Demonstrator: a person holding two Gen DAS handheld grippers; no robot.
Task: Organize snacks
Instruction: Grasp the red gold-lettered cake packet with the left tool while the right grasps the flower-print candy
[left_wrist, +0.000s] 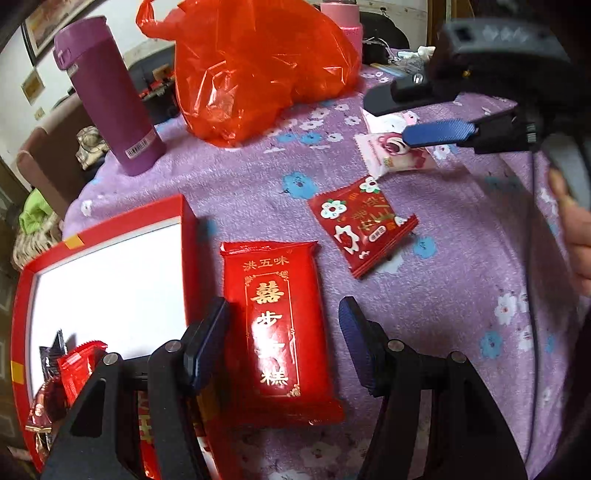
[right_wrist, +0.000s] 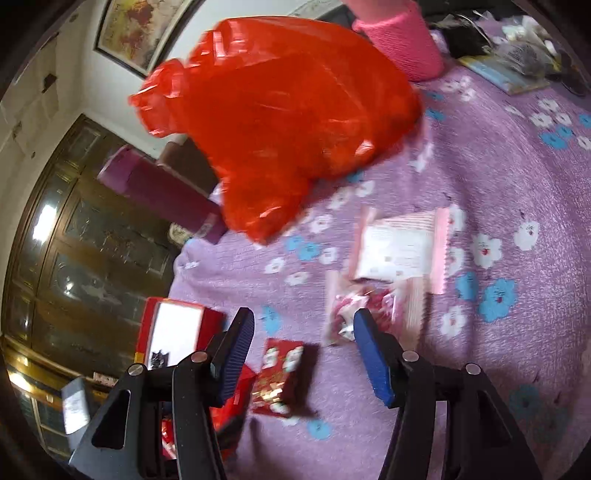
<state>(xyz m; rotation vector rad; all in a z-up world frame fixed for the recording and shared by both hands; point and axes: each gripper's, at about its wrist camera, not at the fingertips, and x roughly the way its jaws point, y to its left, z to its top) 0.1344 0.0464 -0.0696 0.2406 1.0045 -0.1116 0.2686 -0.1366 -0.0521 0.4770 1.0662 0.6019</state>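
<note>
Left wrist view puts our left tongs (left_wrist: 282, 343) low over the long red cake packet (left_wrist: 279, 332), which lies flat on the purple flowered cloth of the table (left_wrist: 461, 295), just beside the red box (left_wrist: 190, 258). The jaws stand apart on either side of the packet and neither pad presses it, so these tongs are released. A few wrapped snacks already lie in a corner of the box, so we judge the sorting under way, with this packet the next to go in.

Our right tongs (right_wrist: 303, 354) are released too, empty, hanging above the small red flowered packet (right_wrist: 279, 376), with a pink sweet wrapper (right_wrist: 354, 314) and a white and pink sachet (right_wrist: 399, 247) beyond.

Next we need to lower the left tongs, close across the packet's narrow width, then lift it over the box wall.
</note>
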